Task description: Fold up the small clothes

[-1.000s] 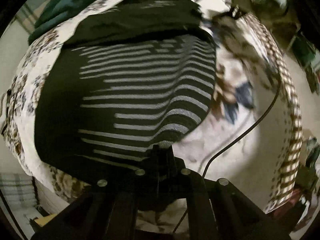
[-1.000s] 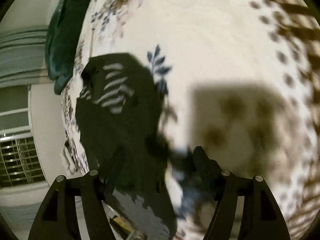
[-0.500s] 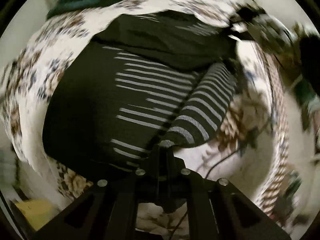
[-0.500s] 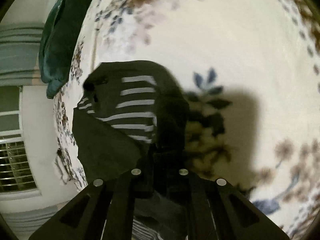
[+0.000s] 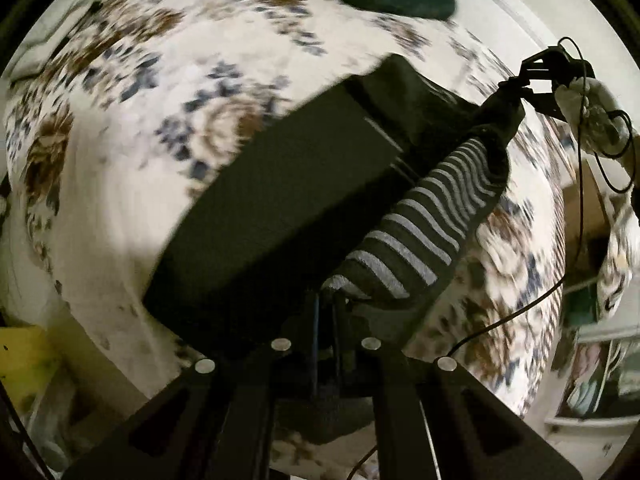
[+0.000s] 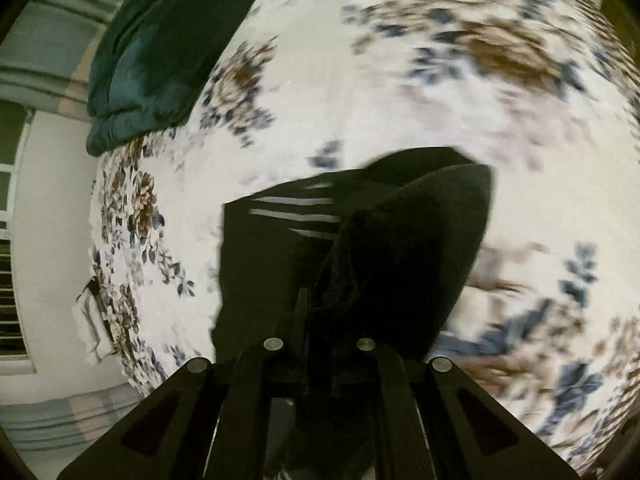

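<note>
The black garment (image 5: 280, 208) with grey stripes was lifted above the floral bed sheet (image 5: 120, 128), stretched between both grippers, one striped part hanging in a fold. The left gripper (image 5: 326, 300) pinched its near edge, and the right gripper (image 6: 316, 320) was pressed together on the dark cloth. A dark green blanket (image 6: 160, 48) lay at the far left of the bed.
</note>
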